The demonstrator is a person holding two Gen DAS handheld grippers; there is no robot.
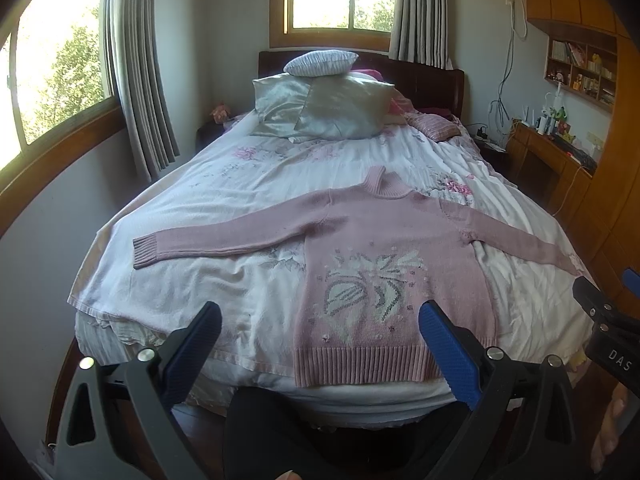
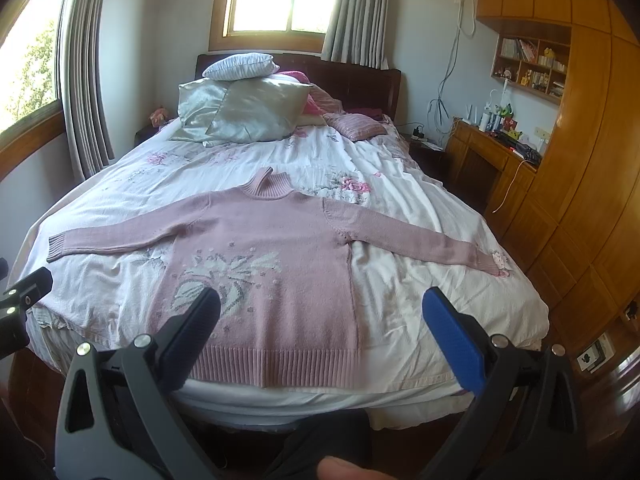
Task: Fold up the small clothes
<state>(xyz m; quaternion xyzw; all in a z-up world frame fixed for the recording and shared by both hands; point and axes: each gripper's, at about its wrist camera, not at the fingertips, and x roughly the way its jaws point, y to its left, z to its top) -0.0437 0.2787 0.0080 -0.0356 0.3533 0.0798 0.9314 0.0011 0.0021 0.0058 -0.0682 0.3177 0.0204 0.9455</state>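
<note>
Left hand-held gripper (image 1: 320, 330) and right hand-held gripper (image 2: 322, 316): jaws apart, empty, short of pink turtleneck sweater (image 2: 260, 252). Sweater flat on bed (image 2: 420, 320), hem nearest, collar away, sleeves spread crosswise. Left nearer sweater's left cuff, right nearer the other.

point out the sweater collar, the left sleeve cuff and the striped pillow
sweater collar (image 2: 267, 184), right wrist view, on the ribbed turtleneck
left sleeve cuff (image 1: 146, 251), left wrist view, on the ribbed end
striped pillow (image 1: 320, 62), left wrist view, on its top face
</note>
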